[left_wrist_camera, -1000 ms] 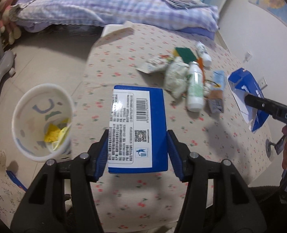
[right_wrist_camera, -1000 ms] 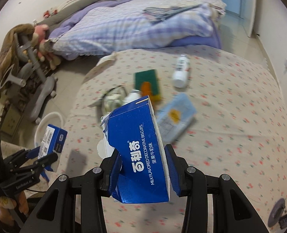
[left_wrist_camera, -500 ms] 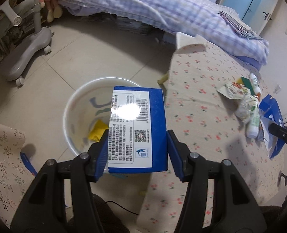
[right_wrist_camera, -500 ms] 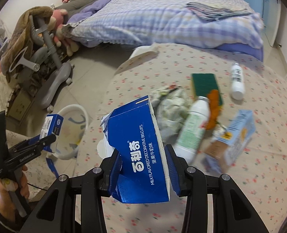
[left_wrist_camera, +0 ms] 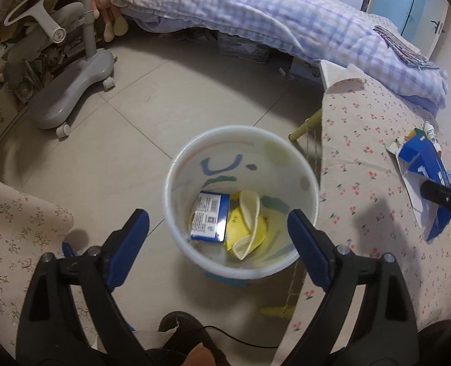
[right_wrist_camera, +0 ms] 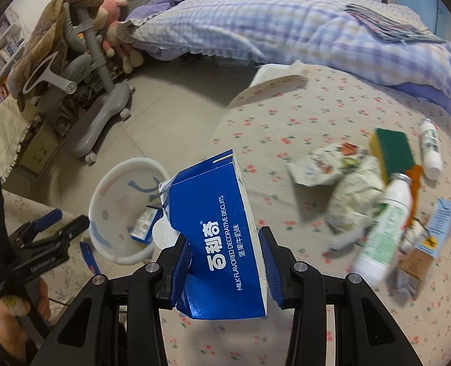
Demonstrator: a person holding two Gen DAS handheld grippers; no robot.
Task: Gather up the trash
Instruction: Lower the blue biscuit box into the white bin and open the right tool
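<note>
My left gripper (left_wrist_camera: 218, 228) is open and empty above the white bin (left_wrist_camera: 176, 189) on the floor. A small blue box (left_wrist_camera: 210, 219) lies inside the bin beside yellow wrappers (left_wrist_camera: 246, 222). My right gripper (right_wrist_camera: 225, 244) is shut on a torn blue biscuit box (right_wrist_camera: 222, 238), held over the table's left edge. The bin (right_wrist_camera: 103, 195) and the left gripper (right_wrist_camera: 54, 222) also show in the right wrist view. The biscuit box (left_wrist_camera: 423, 170) shows in the left wrist view.
On the flowered table (right_wrist_camera: 301, 116) lie crumpled wrappers (right_wrist_camera: 347, 189), a white bottle (right_wrist_camera: 384, 225), a green sponge (right_wrist_camera: 393, 149), a small tube (right_wrist_camera: 429, 149) and a light blue carton (right_wrist_camera: 429, 235). A grey chair base (left_wrist_camera: 69, 91) and a bed (left_wrist_camera: 271, 21) stand behind the bin.
My left gripper opened and let the small blue box fall into the bin. My right gripper moved left toward the bin with the biscuit box.
</note>
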